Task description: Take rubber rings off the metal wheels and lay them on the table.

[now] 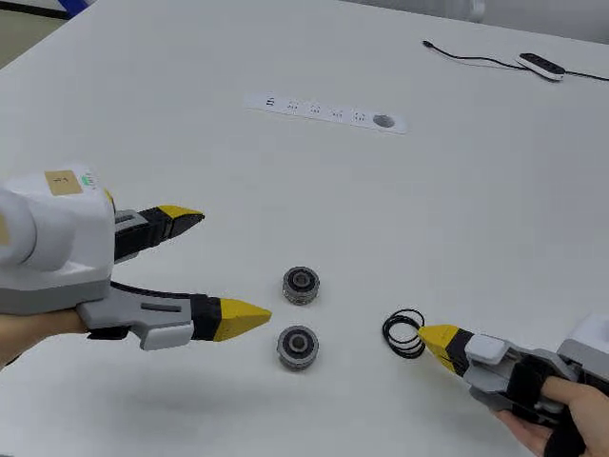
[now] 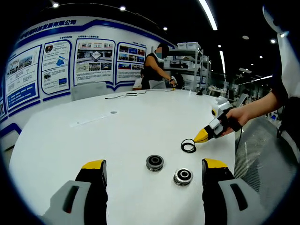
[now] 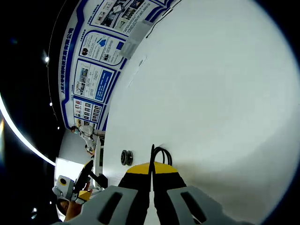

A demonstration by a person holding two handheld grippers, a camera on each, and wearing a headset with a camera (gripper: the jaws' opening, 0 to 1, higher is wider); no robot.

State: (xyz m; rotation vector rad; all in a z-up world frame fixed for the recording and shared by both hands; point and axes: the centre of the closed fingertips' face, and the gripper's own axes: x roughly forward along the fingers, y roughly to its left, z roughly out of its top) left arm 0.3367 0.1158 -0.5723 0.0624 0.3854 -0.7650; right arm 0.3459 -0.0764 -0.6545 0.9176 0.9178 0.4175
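Here, two round silver metal wheels [image 1: 301,285] [image 1: 298,347] lie on the white table [image 1: 190,57]. The left gripper [image 1: 228,267] gapes wide; the right gripper [image 1: 428,335] pinches black rubber rings [image 1: 402,332] (count unclear).

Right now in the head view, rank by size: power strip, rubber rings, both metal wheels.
Power strip, clearly largest.
Rubber rings, slightly bigger than either wheel.
Far metal wheel and near metal wheel: alike, no ranking.

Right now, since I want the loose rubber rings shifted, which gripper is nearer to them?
Right. The right gripper's shut tips are at the rubber rings' edge, seemingly pinching one. The left gripper is open, well off to the other side, beyond both metal wheels.
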